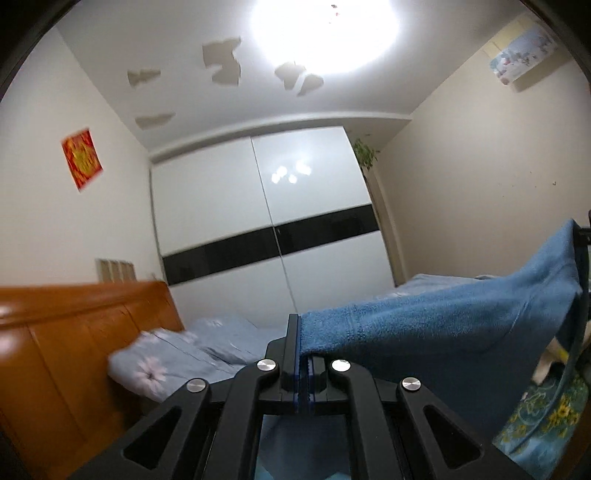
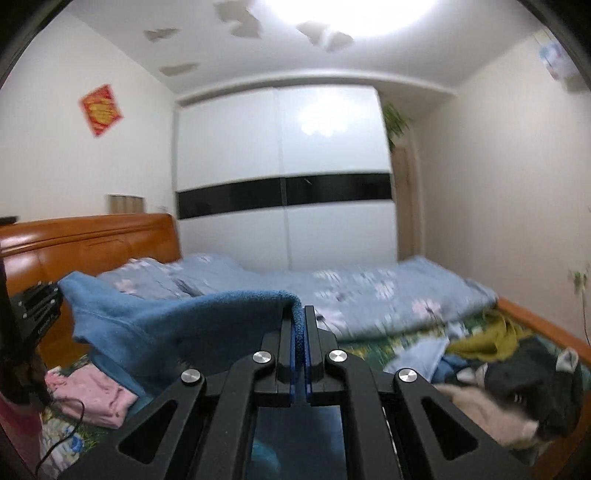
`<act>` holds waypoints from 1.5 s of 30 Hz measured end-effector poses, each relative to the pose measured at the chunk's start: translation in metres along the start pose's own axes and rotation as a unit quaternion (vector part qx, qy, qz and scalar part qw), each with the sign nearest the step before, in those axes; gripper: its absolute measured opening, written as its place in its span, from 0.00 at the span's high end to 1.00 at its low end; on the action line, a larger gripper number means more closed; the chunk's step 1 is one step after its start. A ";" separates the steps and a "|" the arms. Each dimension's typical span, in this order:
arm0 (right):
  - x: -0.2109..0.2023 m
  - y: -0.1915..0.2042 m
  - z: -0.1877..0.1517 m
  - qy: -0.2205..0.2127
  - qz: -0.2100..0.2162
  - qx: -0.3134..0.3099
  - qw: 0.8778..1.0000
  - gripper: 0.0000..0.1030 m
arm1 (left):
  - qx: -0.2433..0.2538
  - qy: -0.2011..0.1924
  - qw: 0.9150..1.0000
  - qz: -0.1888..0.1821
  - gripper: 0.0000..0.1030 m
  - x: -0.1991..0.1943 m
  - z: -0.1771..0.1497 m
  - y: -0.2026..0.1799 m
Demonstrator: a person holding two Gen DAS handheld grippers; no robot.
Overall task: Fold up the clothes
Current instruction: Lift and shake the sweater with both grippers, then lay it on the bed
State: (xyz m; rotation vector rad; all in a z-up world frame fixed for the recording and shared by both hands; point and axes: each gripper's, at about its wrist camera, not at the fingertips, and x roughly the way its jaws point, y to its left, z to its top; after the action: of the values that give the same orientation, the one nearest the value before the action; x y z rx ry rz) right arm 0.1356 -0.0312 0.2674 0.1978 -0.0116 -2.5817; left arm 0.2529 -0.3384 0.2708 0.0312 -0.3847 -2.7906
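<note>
A bedroom w/ cream walls and a white ceiling where paint has peeled off in patches, lit by one round ceiling lamp (image 1: 325, 33). At the far wall stands a white sliding wardrobe with a black horizontal band (image 2: 284, 192), 2 doors. The surface below is a bed with an orange-brown wooden headboard (image 2: 88, 240), covered by a pale blue quilt with flower print (image 2: 399, 295); under it a green flowered sheet (image 2: 373, 350) shows. One red square paper decoration (image 1: 82, 158) hangs on the left wall, one air conditioner (image 1: 524, 51) is high on the right wall.

On the bed's right side lies a loose pile of clothes (image 2: 517, 369), olive, dark, beige and light blue pieces, approx 4-5, blurred. A folded pink garment (image 2: 96, 391) lies at the left.

The blue fleece garment (image 2: 184, 325) is 1 piece, thick and fuzzy, w/ a stitched hem. It is held up above the bed, stretched between both grippers and sagging in the middle. The left gripper (image 1: 303, 363) has its jaws closed on one edge of it; the right gripper (image 2: 300, 332) is also clamped on the fabric, at the opposite end.
</note>
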 end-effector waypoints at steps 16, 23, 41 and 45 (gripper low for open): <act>0.209 -0.023 -0.084 0.201 -0.017 -0.022 0.979 0.97 | -0.011 0.310 0.949 -0.062 0.97 0.222 -0.183 -0.032; 0.333 -0.053 -0.190 0.338 -0.037 0.004 0.940 0.97 | -0.064 0.423 0.901 -0.068 0.97 0.304 -0.294 -0.080; 0.505 -0.068 -0.279 0.447 -0.034 0.039 0.893 0.97 | -0.138 0.525 0.837 -0.060 0.97 0.435 -0.384 -0.060; 0.508 -0.083 -0.284 0.444 -0.019 0.089 0.892 0.97 | -0.230 0.519 0.817 -0.102 0.96 0.441 -0.389 -0.036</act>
State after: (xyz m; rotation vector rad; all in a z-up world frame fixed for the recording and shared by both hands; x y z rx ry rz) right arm -0.2946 -0.2174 -0.0880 1.4255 0.0917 -2.2887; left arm -0.1506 -0.5468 -0.1038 1.4527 0.5894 -2.4778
